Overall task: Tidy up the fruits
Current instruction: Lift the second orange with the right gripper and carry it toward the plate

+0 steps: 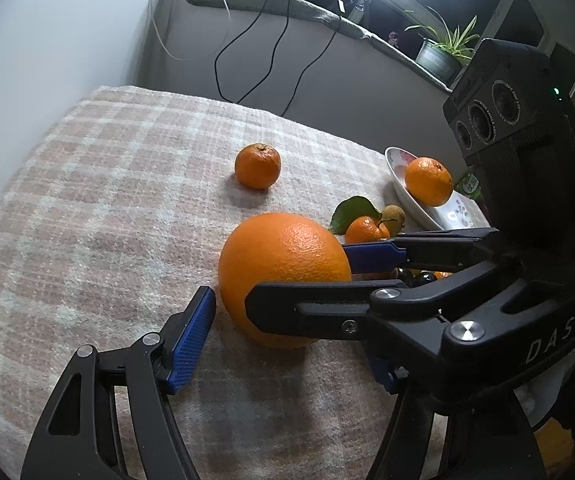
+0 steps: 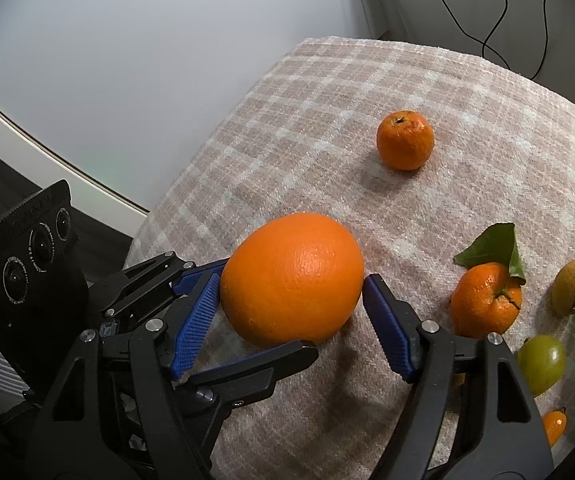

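Landmark: the big orange (image 2: 292,280) on my checked cloth (image 2: 327,92).
Right gripper (image 2: 289,316): my jaws straddle the orange; the left pad looks to touch its skin, the right pad stands just off it.
Left gripper (image 1: 283,312): jaws parted around the same orange; I cannot tell whether either pad touches.
Mandarin (image 2: 405,140): beyond the orange, well apart.
Leafy mandarin (image 2: 486,300): just right of the orange.
Bowl (image 1: 403,196): far right of the orange; one orange fruit (image 1: 428,181) inside.

Both tongs (image 1: 287,344) around large orange (image 1: 283,256).
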